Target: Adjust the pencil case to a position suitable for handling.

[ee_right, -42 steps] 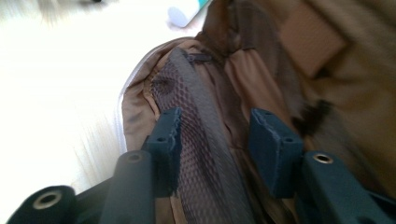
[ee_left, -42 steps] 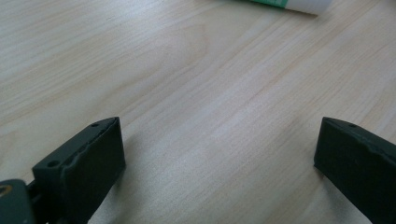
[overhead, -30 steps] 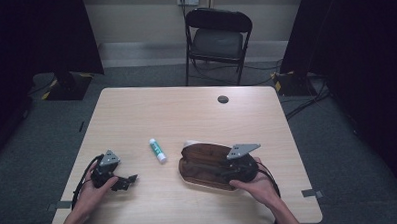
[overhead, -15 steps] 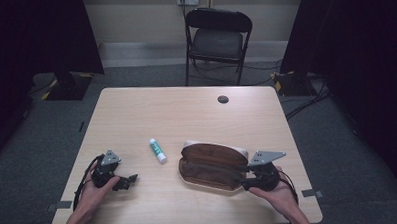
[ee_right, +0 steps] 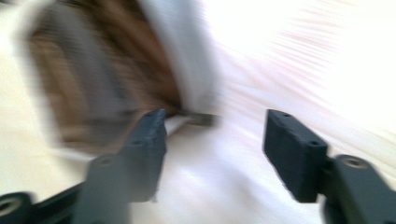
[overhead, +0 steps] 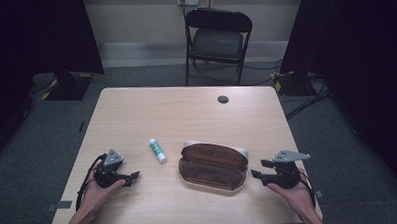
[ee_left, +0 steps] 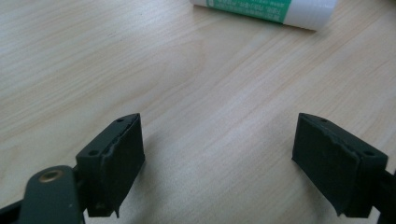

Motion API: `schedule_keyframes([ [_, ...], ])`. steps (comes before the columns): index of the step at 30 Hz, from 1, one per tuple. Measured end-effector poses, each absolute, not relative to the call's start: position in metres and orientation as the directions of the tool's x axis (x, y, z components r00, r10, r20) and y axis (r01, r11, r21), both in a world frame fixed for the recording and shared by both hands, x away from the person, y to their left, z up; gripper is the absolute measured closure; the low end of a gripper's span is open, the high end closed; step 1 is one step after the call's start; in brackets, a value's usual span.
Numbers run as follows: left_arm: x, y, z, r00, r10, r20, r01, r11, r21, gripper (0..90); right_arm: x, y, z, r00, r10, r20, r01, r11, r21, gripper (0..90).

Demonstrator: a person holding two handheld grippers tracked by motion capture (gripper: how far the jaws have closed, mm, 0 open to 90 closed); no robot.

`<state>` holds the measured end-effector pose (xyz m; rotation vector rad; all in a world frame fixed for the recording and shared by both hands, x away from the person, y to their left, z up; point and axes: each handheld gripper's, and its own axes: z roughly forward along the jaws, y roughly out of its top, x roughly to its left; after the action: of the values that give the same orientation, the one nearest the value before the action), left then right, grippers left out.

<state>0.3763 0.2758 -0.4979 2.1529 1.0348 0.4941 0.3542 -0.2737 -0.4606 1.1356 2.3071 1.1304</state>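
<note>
Dark curtains close off both sides of the room, with grey carpet underfoot and a pale wall at the far end. Cables trail across the floor to the right.

Table (overhead: 186, 117): light wood top, rounded corners, central in the high view. A small dark round grommet (overhead: 223, 99) sits near its far edge.

Chair (overhead: 218, 39): black folding type, standing beyond the table's far edge, facing it.

Case (overhead: 212, 166): brown glasses case with a pale rim, lying open on the near right half of the table. Its interior appears brown. It shows blurred at upper left in the right gripper view.

Left gripper (overhead: 130, 176): held in the person's left hand (overhead: 96, 188) at the near left of the table, jaws pointing right. In the left gripper view the jaws stand wide apart over bare wood, grasping nothing.

Right gripper (overhead: 256, 174): held in the person's right hand (overhead: 297, 193) at the near right edge, jaws pointing left toward the case, just beside its right end but apart from it. Jaws stand released, nothing between them.

Glue stick (overhead: 158, 150): white with a green label, lying flat between left gripper and case, touching neither.
</note>
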Motion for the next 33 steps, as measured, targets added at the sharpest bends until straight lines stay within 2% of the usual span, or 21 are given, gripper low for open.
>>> schedule_keyframes([
  [5,0.38,0.267,-0.496,0.603,0.795,0.063,0.521,-0.453,0.724,21.6,0.376,-0.278,-0.475,-0.564,0.826,0.005,0.559,0.377,0.739,29.2],
  [11,0.379,0.262,-0.494,0.612,0.788,0.063,0.516,-0.459,0.724,21.2,0.387,-0.278,-0.488,-0.511,0.859,-0.022,0.602,0.376,0.705,21.4],
  [15,0.377,0.256,-0.483,0.601,0.8,0.008,0.519,-0.397,0.757,19.2,0.387,-0.277,-0.494,-0.508,0.861,-0.025,0.6,0.374,0.707,21.6],
  [26,0.382,0.24,-0.469,0.635,0.773,0.009,0.494,-0.415,0.764,19.8,0.385,-0.277,-0.5,-0.502,0.865,-0.01,0.574,0.342,0.744,20.0],
  [28,0.387,0.236,-0.468,0.638,0.769,0.034,0.49,-0.44,0.753,19.9,0.385,-0.277,-0.5,-0.502,0.865,-0.01,0.574,0.342,0.744,20.0],
  [30,0.389,0.234,-0.468,0.629,0.776,0.04,0.488,-0.434,0.757,23.0,0.385,-0.277,-0.5,-0.501,0.865,-0.009,0.575,0.341,0.743,20.1],
  [31,0.392,0.231,-0.472,0.606,0.795,0.01,0.501,-0.391,0.772,24.3,0.384,-0.277,-0.5,-0.502,0.865,-0.01,0.574,0.341,0.744,20.1],
  [33,0.397,0.229,-0.476,0.615,0.789,-0.004,0.506,-0.39,0.769,21.8,0.384,-0.277,-0.5,-0.501,0.865,-0.01,0.574,0.341,0.744,20.1],
])
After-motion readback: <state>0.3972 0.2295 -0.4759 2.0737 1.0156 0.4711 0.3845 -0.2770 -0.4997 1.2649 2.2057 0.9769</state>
